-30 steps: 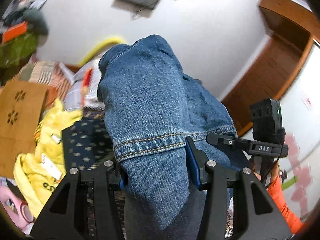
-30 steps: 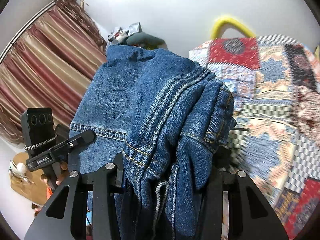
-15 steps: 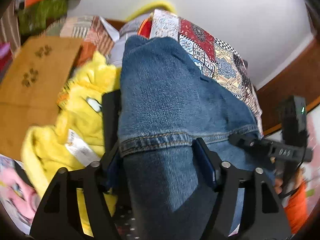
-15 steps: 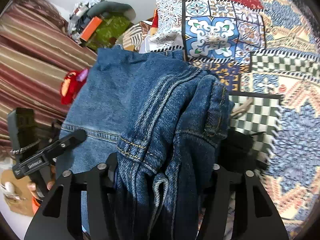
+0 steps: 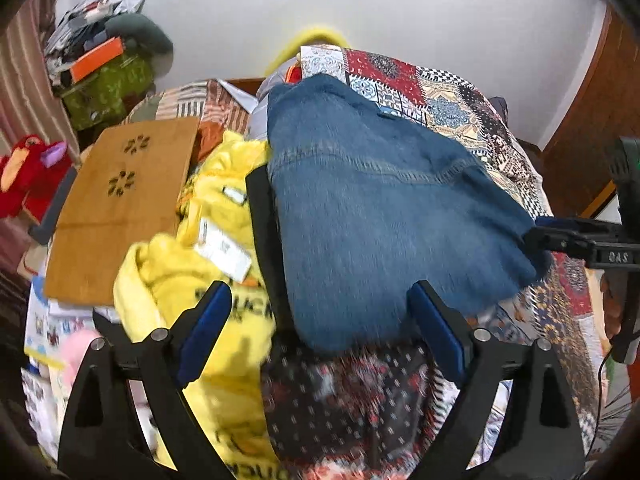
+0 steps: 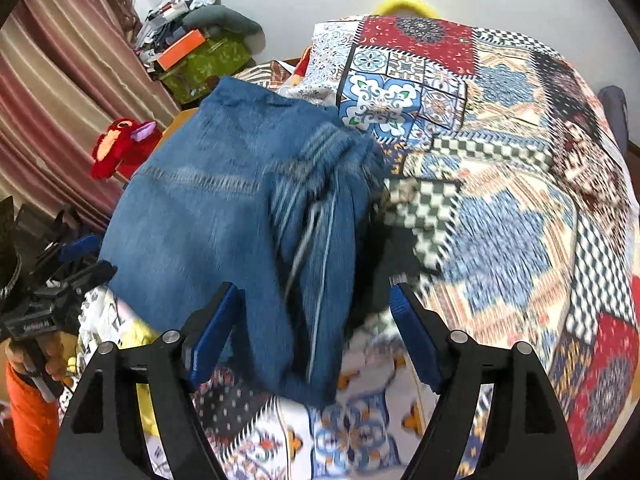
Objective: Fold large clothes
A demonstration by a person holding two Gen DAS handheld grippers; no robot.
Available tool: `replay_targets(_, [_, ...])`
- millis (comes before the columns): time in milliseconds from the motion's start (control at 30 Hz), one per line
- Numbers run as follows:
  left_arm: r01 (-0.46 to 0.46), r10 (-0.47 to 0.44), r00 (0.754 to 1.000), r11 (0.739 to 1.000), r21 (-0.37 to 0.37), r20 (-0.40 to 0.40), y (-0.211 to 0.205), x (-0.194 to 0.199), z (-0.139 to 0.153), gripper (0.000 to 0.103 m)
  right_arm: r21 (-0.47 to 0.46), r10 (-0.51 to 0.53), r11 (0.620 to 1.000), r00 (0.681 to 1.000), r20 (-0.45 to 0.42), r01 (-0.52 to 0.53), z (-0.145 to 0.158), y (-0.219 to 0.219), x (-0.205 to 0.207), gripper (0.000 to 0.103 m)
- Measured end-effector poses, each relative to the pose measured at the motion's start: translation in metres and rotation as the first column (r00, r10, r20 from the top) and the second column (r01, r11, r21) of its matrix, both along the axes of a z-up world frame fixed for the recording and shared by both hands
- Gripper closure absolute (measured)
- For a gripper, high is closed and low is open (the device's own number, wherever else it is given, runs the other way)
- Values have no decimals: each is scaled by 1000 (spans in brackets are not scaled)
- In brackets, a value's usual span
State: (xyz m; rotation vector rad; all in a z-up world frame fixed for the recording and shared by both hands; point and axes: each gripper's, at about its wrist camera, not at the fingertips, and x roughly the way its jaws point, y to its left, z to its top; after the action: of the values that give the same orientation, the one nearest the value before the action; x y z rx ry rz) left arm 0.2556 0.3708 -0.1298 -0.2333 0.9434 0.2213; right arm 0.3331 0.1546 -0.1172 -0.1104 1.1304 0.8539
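The folded blue jeans (image 5: pixel 380 216) lie on the patchwork bedspread (image 5: pixel 472 116), motion-blurred. My left gripper (image 5: pixel 320 328) is open, its blue pads (image 5: pixel 204 328) spread wide just in front of the jeans' near edge. In the right wrist view the jeans (image 6: pixel 224 216) lie ahead, seams to the right. My right gripper (image 6: pixel 316 328) is open too, its pads (image 6: pixel 416 336) apart on either side of the jeans' near end. Neither gripper holds cloth. Each gripper shows at the edge of the other's view: the right one (image 5: pixel 580 240) and the left one (image 6: pixel 52 300).
A yellow garment (image 5: pixel 208 264) with tags lies left of the jeans, over a dark dotted cloth (image 5: pixel 352 400). A brown cardboard panel (image 5: pixel 120 200) and red plush toy (image 6: pixel 120 148) sit further left. Cluttered boxes (image 6: pixel 196 52) stand by the wall. Bedspread (image 6: pixel 500 200) stretches right.
Both grippers have opened and let go of the jeans, which have dropped onto the bed. Both grippers have tilted down and drawn back a little.
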Motion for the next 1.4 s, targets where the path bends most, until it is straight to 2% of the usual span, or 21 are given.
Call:
replay_targets(67, [-19,19,1000,1000,15,2,-6,-10,5,12,-9,9,1000,1000,16,-9,1,-7,-9,28])
replay_targets(167, [-27,26,999,999,32,35,-21,-33,23,12,16,27,999,996,82,-29,20,-16,-34,28])
replay_targets(267, [-38,35,994,999,30,104,-37,-56,52,12,85,26,996,990,140,-38,49,-29,-58,28])
replay_targets(367, [-45,35,978,998,41,206,-59,-84,92,12,163,10,985,973,232,-49,87,-46,-84,28])
replay_targets(533, [-34,5,928,997,69,374,-99,-128,152,12,293,-11,951,941,338,-94,143,-74,-124,24])
replay_targets(600, [-15,-25,894,996,87,447,-122,-149,174,12,338,-31,935,923,383,-109,161,-86,-144,24])
replay_targets(700, [-34,-46,850,989,142,525,-152,-176,196,12,395,-82,911,886,456,-119,184,-104,-171,24])
replay_targets(767, [-69,-51,819,980,186,572,-171,-194,206,12,426,-122,896,851,511,-128,198,-115,-191,24])
replay_targets(900, [-146,-60,754,956,256,654,-206,-227,216,12,467,-194,874,783,591,-136,213,-135,-225,24])
replay_targets(1000, [-193,-58,722,940,281,689,-224,-245,216,12,480,-227,865,744,629,-142,216,-144,-244,24])
replay_targets(1100, [-202,-47,703,943,262,710,-231,-257,211,12,487,-251,863,720,647,-137,212,-147,-253,23])
replay_targets(1233, [-246,-11,689,937,248,724,-235,-265,204,10,492,-278,863,709,648,-111,204,-148,-256,17])
replay_targets(1267, [-250,-7,690,936,247,724,-235,-266,203,7,491,-282,864,707,649,-106,202,-148,-257,14])
replay_targets(1300, [-251,-2,693,937,244,721,-235,-266,200,0,490,-282,865,705,651,-105,201,-149,-258,6])
replay_targets(1333, [-250,-2,693,937,243,721,-235,-266,198,0,486,-286,869,699,655,-100,199,-148,-258,1])
replay_targets(1400, [-249,-2,705,936,250,709,-236,-263,194,0,478,-300,875,679,670,-84,195,-147,-259,0])
